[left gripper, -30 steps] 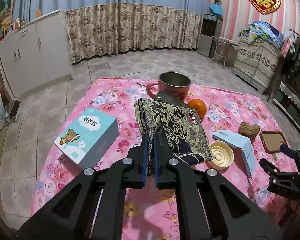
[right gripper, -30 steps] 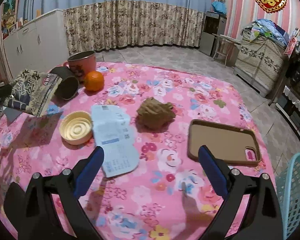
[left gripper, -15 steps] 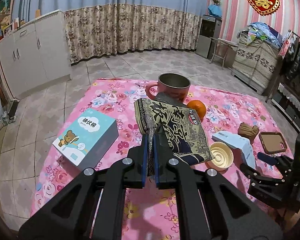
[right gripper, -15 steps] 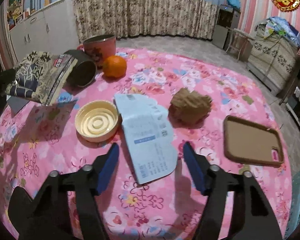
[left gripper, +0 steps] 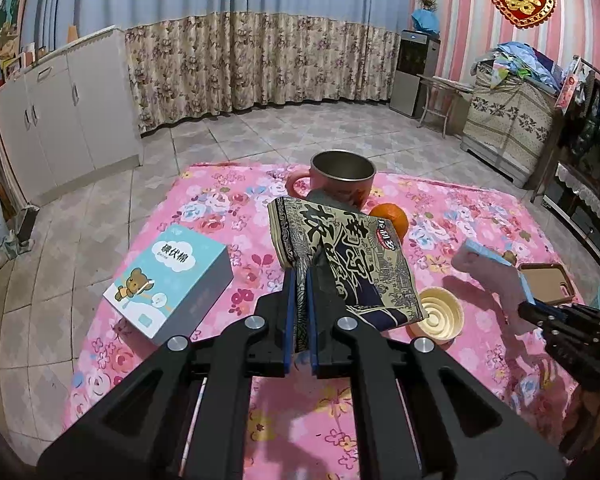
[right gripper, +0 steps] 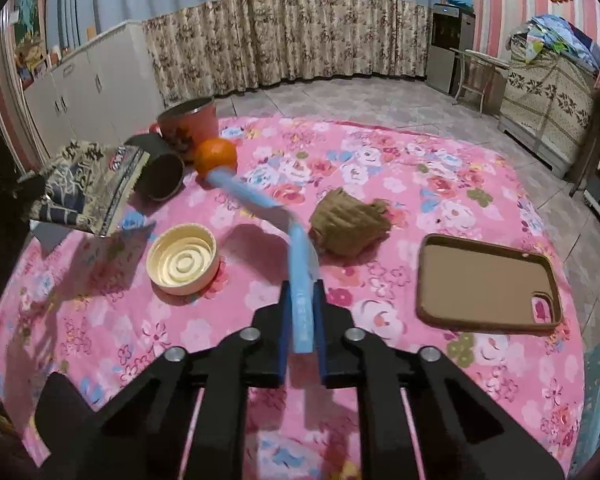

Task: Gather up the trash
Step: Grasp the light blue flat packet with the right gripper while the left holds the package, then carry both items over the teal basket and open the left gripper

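Pinching curled blue paper slip [right gripper: 300, 280] in right claw [right gripper: 302, 312], glossy crinkled wrapper [left gripper: 352, 264] in left claw [left gripper: 300, 312]

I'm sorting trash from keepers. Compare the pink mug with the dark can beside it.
The pink mug stands upright with its mouth up; the dark can lies on its side, its mouth facing the camera. The mug has a handle and pink walls; the can is plain and dark. Both are open and touch each other.
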A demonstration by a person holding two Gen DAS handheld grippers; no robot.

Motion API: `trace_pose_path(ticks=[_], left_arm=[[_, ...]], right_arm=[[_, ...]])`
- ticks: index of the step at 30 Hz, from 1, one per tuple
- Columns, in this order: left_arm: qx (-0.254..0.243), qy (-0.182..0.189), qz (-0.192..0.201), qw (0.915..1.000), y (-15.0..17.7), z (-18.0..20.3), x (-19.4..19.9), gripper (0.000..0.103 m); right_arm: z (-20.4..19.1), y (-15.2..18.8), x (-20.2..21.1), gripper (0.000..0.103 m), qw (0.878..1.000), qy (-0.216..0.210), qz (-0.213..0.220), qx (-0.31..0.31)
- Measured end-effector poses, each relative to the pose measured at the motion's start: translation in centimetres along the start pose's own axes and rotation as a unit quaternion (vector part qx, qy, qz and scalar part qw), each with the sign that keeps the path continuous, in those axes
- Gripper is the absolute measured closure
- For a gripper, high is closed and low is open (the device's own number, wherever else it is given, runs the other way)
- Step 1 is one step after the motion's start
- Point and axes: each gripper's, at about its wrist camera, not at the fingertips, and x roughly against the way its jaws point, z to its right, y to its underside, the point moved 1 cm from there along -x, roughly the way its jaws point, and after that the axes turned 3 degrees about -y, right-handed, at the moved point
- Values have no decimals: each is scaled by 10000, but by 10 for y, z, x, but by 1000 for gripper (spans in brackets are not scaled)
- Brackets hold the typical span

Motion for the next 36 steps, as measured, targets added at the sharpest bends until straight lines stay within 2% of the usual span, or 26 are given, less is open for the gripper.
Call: trace_pose_path(ticks=[13,18,26,32,36], left_arm=[[-299,342,166,9988,-6,38,21,99],[-616,601,269,9959,-6,74,36,99],[-958,1190,345,9877,5,153,59,99],[-1157,1582,377,9799,22,214,70,99],[-1211,1779,316,9761,31,241,71,99]], right_arm=[[55,11,80,93,9984,336,392,-219],[82,24,116,93,9957,562,603,-414],[129,51,169,93,9877,1005,875,-813],[170,78,208,93,9768,1481,1074,-1116],[200,96,223,93,9681,1760,1115,-1391]])
